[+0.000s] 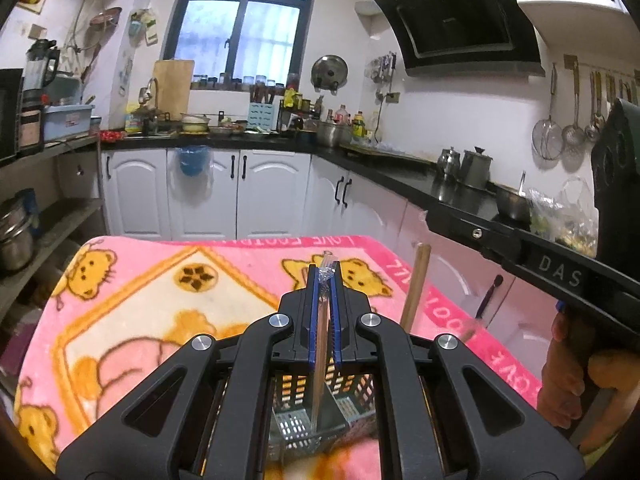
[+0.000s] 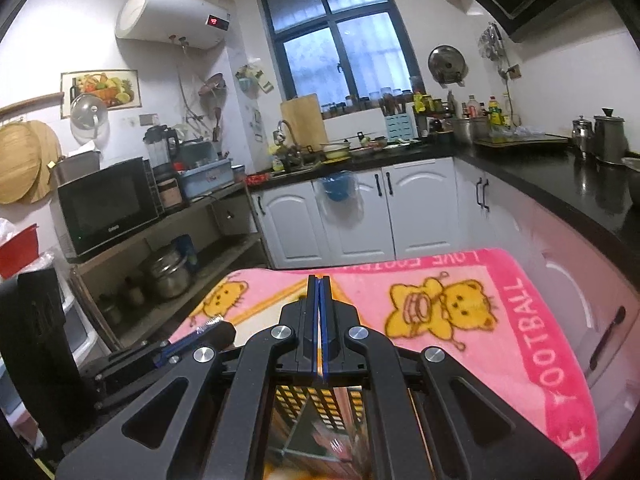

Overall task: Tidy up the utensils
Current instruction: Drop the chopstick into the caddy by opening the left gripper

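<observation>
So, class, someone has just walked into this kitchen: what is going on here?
A person holds a gripper in each hand above a perforated utensil basket that sits on a pink blanket. The left gripper has its jaws shut on a thin utensil with a clear end, hanging down towards the basket. The right gripper is shut too, and a wooden chopstick sticks up beside it.
</observation>
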